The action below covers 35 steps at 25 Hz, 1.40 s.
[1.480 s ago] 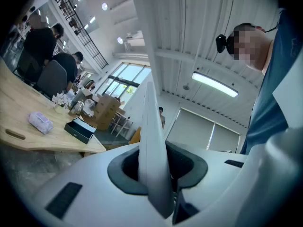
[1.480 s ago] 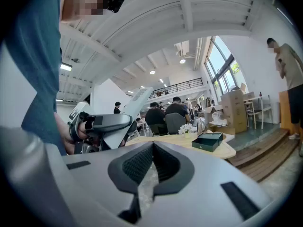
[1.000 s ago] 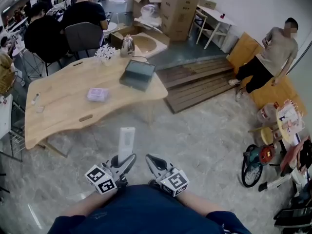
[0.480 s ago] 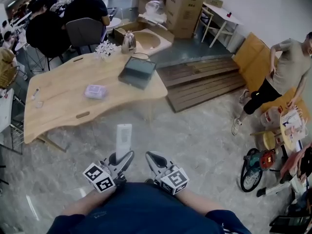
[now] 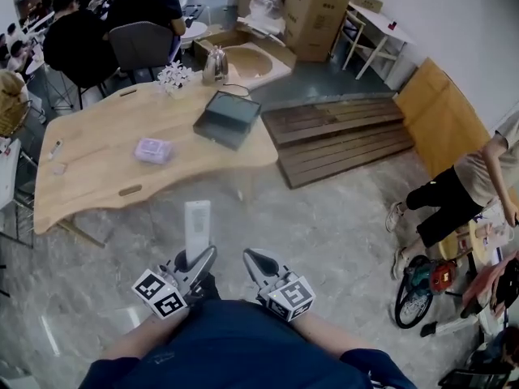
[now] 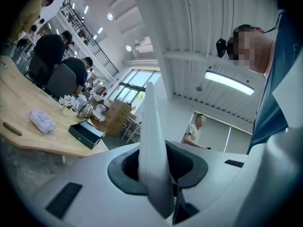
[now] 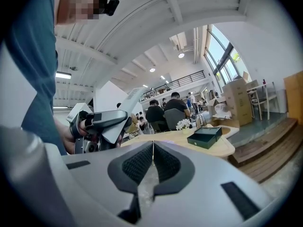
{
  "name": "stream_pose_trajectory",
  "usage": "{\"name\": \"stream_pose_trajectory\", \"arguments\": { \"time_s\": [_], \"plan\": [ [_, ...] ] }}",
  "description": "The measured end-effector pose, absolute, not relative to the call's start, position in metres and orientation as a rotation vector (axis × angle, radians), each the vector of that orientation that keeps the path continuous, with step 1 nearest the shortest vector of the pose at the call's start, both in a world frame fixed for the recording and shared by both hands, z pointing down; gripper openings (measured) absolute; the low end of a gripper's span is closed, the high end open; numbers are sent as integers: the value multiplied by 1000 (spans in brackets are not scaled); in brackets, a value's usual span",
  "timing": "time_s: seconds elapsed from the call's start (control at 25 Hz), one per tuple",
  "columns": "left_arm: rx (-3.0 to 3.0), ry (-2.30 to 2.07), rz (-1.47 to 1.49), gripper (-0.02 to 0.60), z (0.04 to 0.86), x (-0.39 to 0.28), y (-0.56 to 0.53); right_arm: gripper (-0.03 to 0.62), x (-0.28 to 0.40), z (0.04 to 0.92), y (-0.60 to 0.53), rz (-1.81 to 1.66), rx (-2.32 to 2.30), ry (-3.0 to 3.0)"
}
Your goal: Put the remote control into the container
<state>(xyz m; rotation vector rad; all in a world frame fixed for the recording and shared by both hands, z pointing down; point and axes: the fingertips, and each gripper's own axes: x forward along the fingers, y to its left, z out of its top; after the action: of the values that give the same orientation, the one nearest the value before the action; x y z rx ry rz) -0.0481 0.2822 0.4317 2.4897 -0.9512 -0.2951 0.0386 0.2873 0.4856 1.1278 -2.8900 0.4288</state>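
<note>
In the head view a white remote control [image 5: 197, 225] sticks forward out of my left gripper [image 5: 197, 259], which is shut on its near end and held close to my body. The left gripper view shows the remote [image 6: 152, 150] edge-on, clamped between the dark pads. My right gripper [image 5: 256, 260] hovers beside the left one, shut, and nothing lies between its pads [image 7: 152, 150]. The container, a dark open box [image 5: 229, 119], rests near the right end of the wooden table [image 5: 97, 177], well ahead of both grippers. The box also appears in the gripper views: box [image 6: 86, 132], box [image 7: 204, 137].
On the table lie a purple pack [image 5: 154, 150], white flowers [image 5: 173, 77] and a kettle [image 5: 215, 65]. People sit on chairs behind it. A wooden pallet [image 5: 340, 136] lies to the right. A person [image 5: 454, 193] stands by a small bicycle [image 5: 418, 286]. Grey floor separates me from the table.
Both grippers keep their pose, the remote still held in the left one. The table has drifted slightly in the view. The person at the right has walked down toward the bicycle.
</note>
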Motion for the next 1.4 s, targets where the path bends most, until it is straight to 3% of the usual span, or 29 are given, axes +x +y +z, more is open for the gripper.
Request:
{"name": "stream_pose_trajectory", "arguments": {
  "time_s": [0.88, 1.4],
  "plan": [
    [2468, -646, -268, 107, 466, -120, -48, 18, -44, 506, -4, 470, 1371, -2679],
    [2316, -680, -256, 107, 502, -135, -115, 18, -51, 507, -61, 477, 1386, -2644]
  ]
}}
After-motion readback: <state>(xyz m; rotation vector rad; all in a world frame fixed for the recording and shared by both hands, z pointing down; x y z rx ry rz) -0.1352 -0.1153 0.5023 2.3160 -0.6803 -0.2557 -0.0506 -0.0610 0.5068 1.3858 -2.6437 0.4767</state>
